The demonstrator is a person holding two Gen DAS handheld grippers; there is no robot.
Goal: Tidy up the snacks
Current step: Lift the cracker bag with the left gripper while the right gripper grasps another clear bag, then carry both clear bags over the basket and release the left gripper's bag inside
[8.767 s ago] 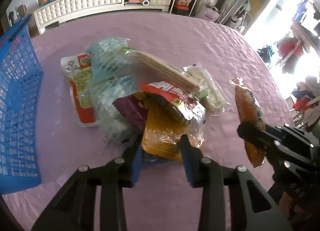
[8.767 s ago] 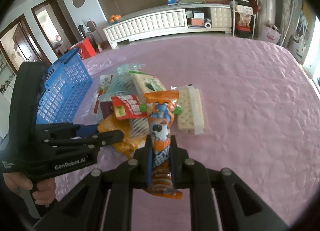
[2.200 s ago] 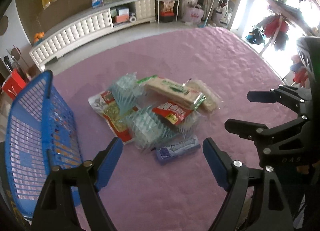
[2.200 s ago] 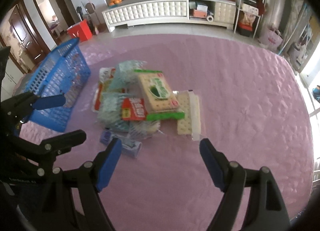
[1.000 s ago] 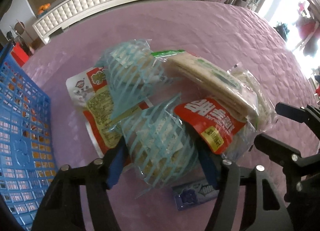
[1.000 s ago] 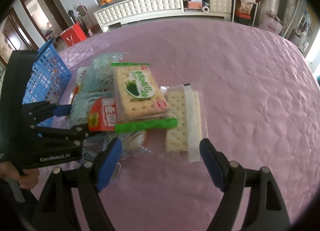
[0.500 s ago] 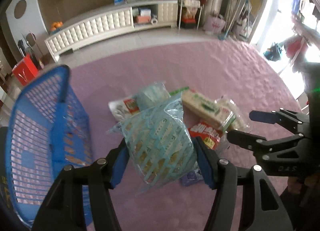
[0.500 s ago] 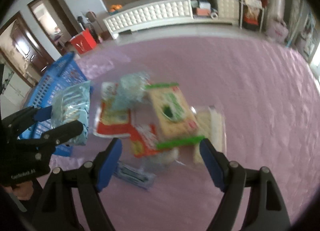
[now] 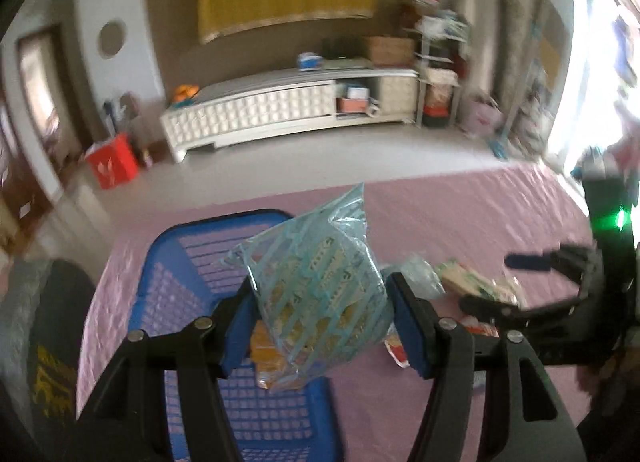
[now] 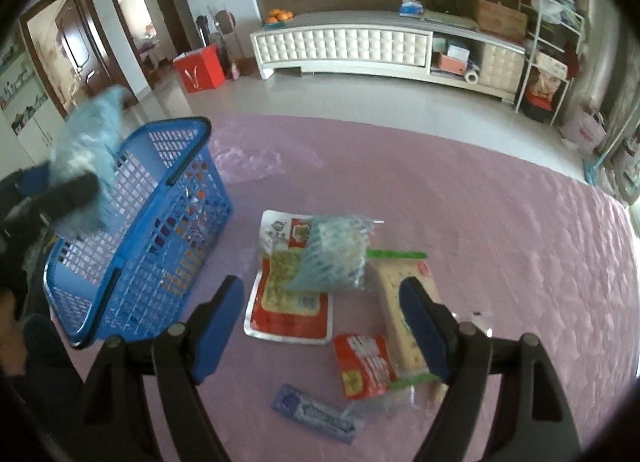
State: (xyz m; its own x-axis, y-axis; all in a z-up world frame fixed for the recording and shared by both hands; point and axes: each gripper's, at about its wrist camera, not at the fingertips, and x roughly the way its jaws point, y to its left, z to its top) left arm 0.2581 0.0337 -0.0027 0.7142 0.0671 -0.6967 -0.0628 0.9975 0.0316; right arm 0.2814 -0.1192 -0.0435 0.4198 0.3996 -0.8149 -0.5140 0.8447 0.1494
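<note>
My left gripper is shut on a clear bag with light-blue stripes and holds it in the air above the blue plastic basket. An orange packet lies inside the basket. In the right wrist view the same bag shows blurred above the basket. My right gripper is open and empty above the snack pile: a second blue-striped bag, a red and white pouch, a cracker pack, a small red packet and a blue bar.
The pink quilted table runs far to the right. A white low cabinet and a red box stand on the floor beyond it. My right gripper also shows at the right of the left wrist view.
My left gripper closed on the blue-striped bag, lifted it off the pile and carried it left over the basket. My right gripper stayed open and drew back from the pile.
</note>
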